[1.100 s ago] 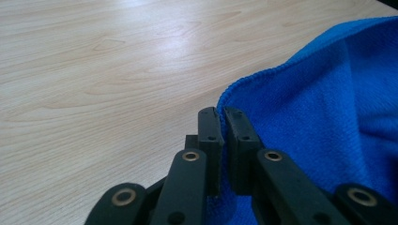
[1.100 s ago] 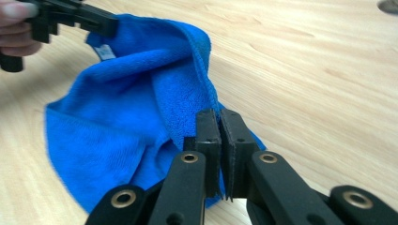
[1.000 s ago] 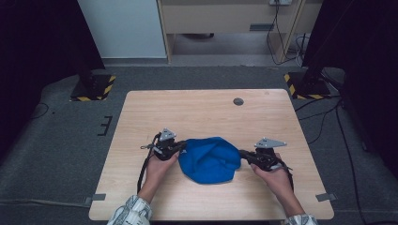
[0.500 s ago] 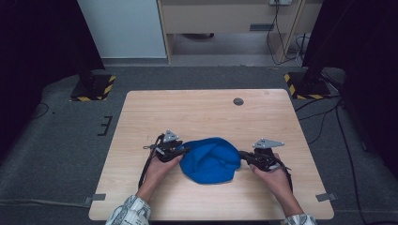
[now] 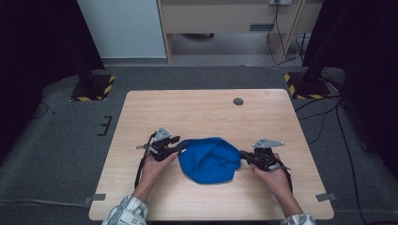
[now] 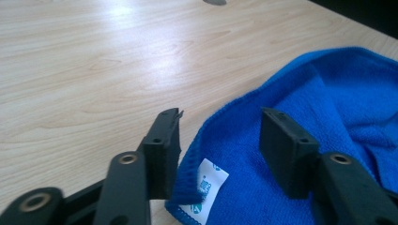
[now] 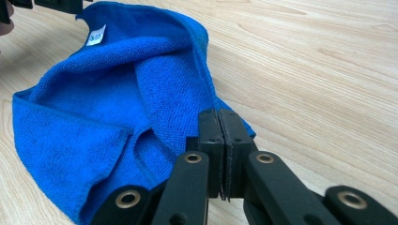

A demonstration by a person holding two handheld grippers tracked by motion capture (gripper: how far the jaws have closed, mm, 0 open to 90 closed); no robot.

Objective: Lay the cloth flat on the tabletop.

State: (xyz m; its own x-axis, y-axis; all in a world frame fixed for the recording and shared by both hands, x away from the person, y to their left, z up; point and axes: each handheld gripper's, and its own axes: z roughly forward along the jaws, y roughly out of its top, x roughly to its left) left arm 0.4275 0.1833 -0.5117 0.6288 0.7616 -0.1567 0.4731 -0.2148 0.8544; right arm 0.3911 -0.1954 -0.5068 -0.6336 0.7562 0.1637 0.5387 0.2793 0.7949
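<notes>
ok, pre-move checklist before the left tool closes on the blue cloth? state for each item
1. Right tool shut on the blue cloth: ok, its jaws are pressed together over the cloth's edge.
2. Left tool open: ok, there is a wide gap between its jaws.
3. Cloth edge between the left jaws: ok, the hem with the white tag lies in the gap, close by the left-hand jaw.
4. Left tool gripping anything: not ok, the cloth is loose and unpinched at that end.
5. Cloth flat: not ok, it is bunched and folded over itself on the table.
6. Layers at the left hem: cannot tell whether one or more.
</notes>
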